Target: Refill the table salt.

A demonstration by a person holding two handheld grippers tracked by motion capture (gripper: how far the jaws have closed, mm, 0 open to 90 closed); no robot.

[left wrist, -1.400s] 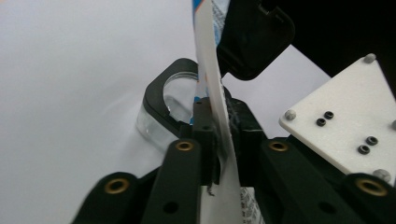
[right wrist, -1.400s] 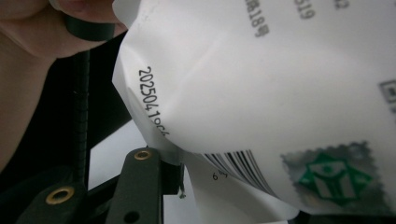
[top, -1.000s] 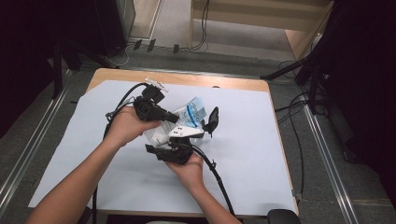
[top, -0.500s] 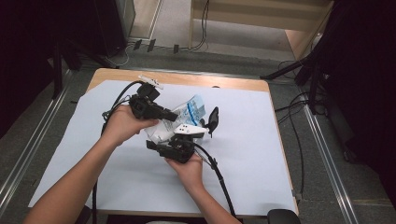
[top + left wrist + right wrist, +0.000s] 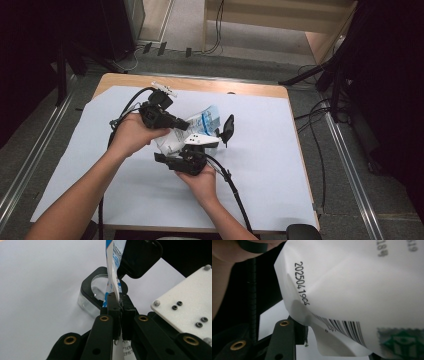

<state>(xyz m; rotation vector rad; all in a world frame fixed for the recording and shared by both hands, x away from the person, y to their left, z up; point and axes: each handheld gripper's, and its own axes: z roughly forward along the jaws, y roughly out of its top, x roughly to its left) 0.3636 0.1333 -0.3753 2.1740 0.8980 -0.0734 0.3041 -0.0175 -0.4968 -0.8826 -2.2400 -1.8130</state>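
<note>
While both hands meet over the middle of the table [image 5: 280,165], which is covered by a white sheet [image 5: 265,145], a white and blue packet [image 5: 200,127] hangs between the two grippers above that sheet. On the person's left, the left gripper [image 5: 175,124] points toward the packet, and in its own view the left gripper [image 5: 119,307] has its jaws pressed tight together on the packet's [image 5: 112,270] thin edge, the packet rising upright from them. Just below, the right gripper [image 5: 187,155] sits in the other hand, touching the packet's lower side; in its view the packet [image 5: 362,290] shows a barcode and a printed code, and one jaw lies against its crumpled corner. Its jaws have just been opening, and whether they pinch the packet I cannot tell. Beyond the left jaws, a small clear-and-black block [image 5: 96,293] rests on the sheet.
</note>
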